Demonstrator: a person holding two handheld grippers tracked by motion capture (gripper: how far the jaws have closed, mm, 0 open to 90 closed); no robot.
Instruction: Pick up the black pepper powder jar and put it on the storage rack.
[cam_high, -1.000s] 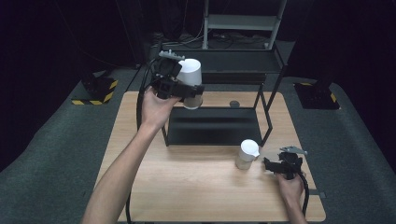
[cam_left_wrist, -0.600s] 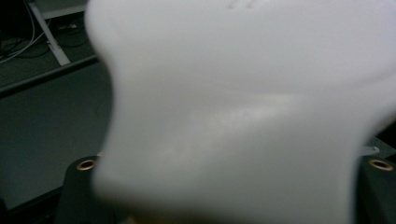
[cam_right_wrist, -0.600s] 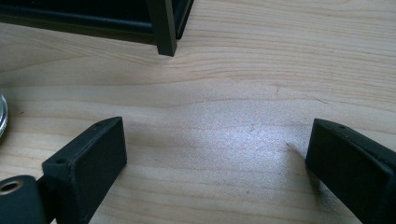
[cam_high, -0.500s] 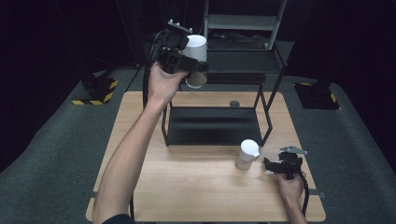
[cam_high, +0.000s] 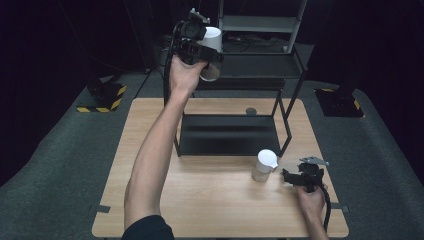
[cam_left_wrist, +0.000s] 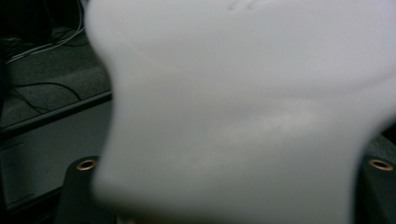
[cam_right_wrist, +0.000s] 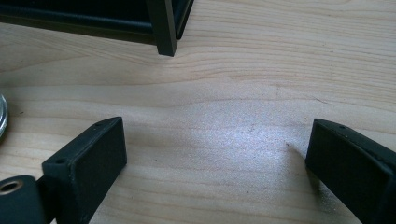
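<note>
Up at the back, above the counter (cam_high: 150, 165), the left gripper (cam_high: 205, 52) is clamped on a white cup (cam_high: 212, 39). Cup is held in the air, tilted, just in front of the top shelf (cam_high: 260, 67) of the black metal rack (cam_high: 227, 135), not resting on anything. From the left gripper view the cup (cam_left_wrist: 243, 116) sits right against the camera, blurred white, with both black jaw bases at the bottom corners on either side of it. Grip is on the cup body; exact pad contact can't be made out through the blur.

Right gripper (cam_high: 292, 176) sits low at the front right of the counter, hand behind it, jaws spread wide with nothing between them. Right gripper view confirms it: bare wood grain (cam_right_wrist: 210, 135) between the two black jaws, a rack leg (cam_right_wrist: 164, 28) ahead of them, and a sliver of a round rim (cam_right_wrist: 2, 116) at the left edge.

Second white cup (cam_high: 264, 165) stands upright on the counter, just beside the right gripper on its left, apart from the jaws, just in front of the rack's lower shelf. Small round grey disc (cam_high: 251, 111) lies on the counter behind the rack's lower shelf.
</note>
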